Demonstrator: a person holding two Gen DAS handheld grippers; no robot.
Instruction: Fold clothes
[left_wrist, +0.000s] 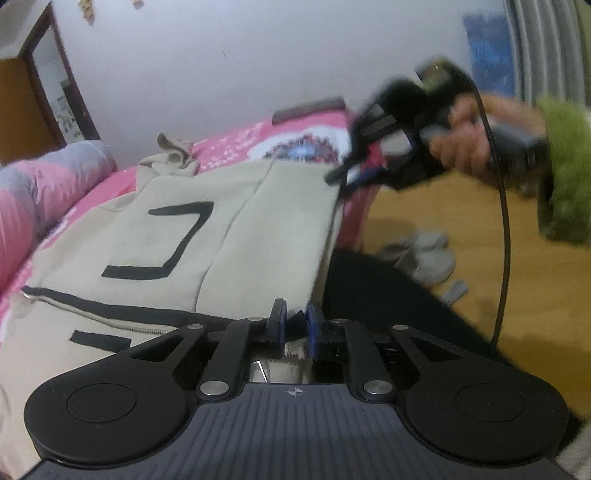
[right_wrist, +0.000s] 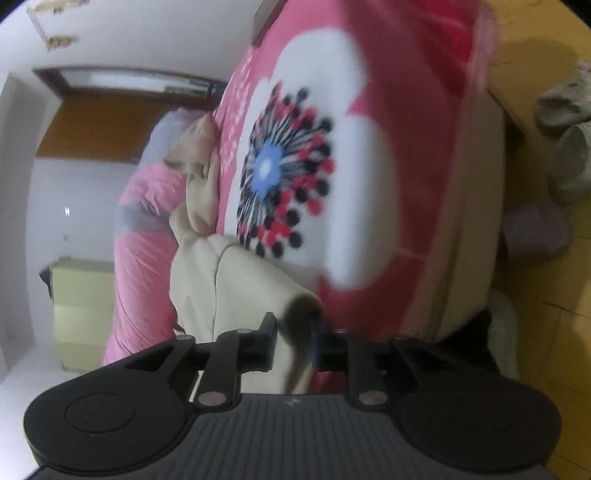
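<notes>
White wall (left_wrist: 229, 66) filled 12 o'clock in the left wrist view. Bed with pink floral sheet (right_wrist: 388, 155) ran centre. Dark-framed wooden door (left_wrist: 22, 107) stood at 10 o'clock. Wood floor (left_wrist: 535, 295) lay at 3 o'clock, grey slippers (left_wrist: 428, 258) on it near the bed. Pale yellow cabinet (right_wrist: 79, 310) sat at 8 o'clock in the right wrist view. Light was dim, indoor.

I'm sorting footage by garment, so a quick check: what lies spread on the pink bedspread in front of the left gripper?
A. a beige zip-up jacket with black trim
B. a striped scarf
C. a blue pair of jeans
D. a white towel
A: the left wrist view shows a beige jacket with black angular trim and a zipper, spread over the pink bedspread.
</notes>
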